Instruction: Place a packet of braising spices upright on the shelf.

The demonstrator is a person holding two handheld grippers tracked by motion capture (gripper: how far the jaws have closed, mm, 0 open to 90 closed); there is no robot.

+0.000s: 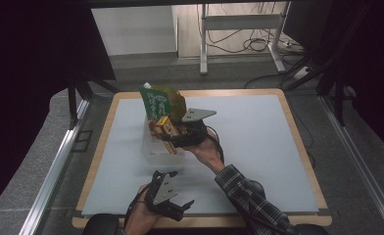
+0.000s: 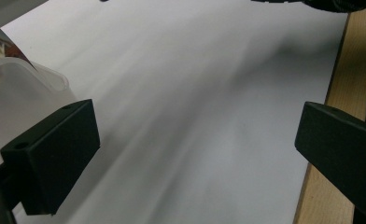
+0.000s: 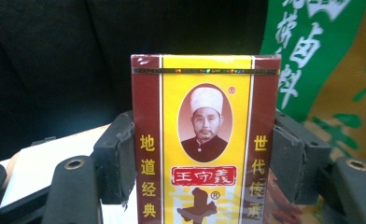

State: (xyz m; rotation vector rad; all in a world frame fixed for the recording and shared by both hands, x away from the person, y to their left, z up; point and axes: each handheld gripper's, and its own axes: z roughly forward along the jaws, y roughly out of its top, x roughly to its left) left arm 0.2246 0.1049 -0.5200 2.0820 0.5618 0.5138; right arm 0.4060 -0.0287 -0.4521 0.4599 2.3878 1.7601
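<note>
The right tool point(image 1: 173, 133) is clenched on a small yellow and dark red box point(image 3: 205, 140), its two black jaws pressing the box's narrow sides so that the printed front faces the right gripper view squarely and stands upright. In the high view the box point(image 1: 163, 128) is held above a clear plastic container point(image 1: 156, 152) that sits on the pale grey desk point(image 1: 258, 147), left of the middle, and the person's right hand point(image 1: 207, 152) reaches in from the lower right, with a plaid sleeve point(image 1: 251, 198) behind it. A tall green and yellow pouch point(image 1: 159, 102) stands in the far end of the container, just behind the box; in the right gripper view the same pouch point(image 3: 326, 60) rises to the right of and behind the box, close to it, though whether the two touch cannot be told. The left tool point(image 1: 180, 208) rests low near the desk's front edge, well apart from the container, held in the left hand point(image 1: 143, 218). Its jaws stand wide apart and released, with nothing between them but bare desk surface point(image 2: 195, 116); the left gripper view also catches the container's rounded clear rim point(image 2: 36, 74) at its left and the desk's wooden border point(image 2: 344, 84) at its right.
</note>
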